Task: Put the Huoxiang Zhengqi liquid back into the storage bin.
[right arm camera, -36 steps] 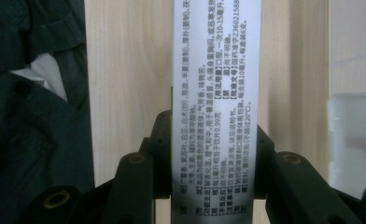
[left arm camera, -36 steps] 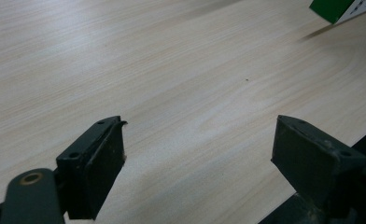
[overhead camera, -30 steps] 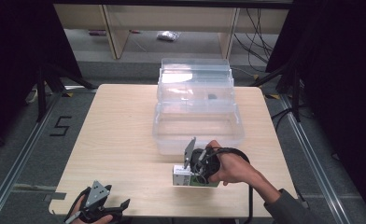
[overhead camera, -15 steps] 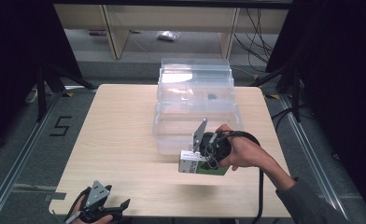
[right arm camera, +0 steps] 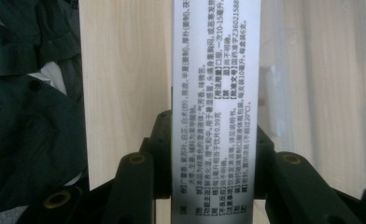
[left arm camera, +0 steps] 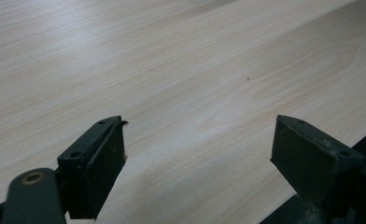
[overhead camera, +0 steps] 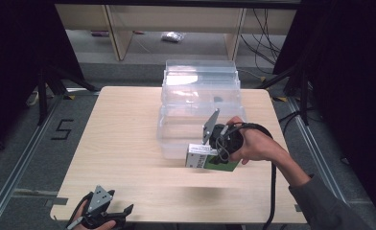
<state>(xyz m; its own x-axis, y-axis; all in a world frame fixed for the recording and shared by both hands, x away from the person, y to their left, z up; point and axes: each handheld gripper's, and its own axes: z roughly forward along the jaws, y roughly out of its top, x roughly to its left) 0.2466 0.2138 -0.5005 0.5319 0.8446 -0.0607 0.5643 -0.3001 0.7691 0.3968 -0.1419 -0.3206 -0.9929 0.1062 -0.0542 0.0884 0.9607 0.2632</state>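
A green and white box (overhead camera: 210, 159) hangs just above the table in front of a clear plastic bin (overhead camera: 176, 127), with my right gripper (overhead camera: 214, 154) shut on it. In the right gripper view the box's white side with printed text (right arm camera: 214, 112) stands between the jaws of the right gripper (right arm camera: 214, 154). My left gripper (overhead camera: 107, 213) rests at the table's front left edge. In the left gripper view the left gripper (left arm camera: 197, 154) is open, with only bare wood between its fingers (left arm camera: 99, 161).
Two clear plastic bins stand along the table's middle, the far one (overhead camera: 200, 81) with a small dark item inside. A dark sleeve (right arm camera: 27, 116) shows beside the table edge. Shelving (overhead camera: 119, 28) and cables (overhead camera: 267, 28) lie beyond the table. The wooden tabletop (overhead camera: 119, 134) stretches left of the bins.
My right gripper has lifted the box off the table and carried it up and to the right, toward the near bin. The left gripper has stayed put.
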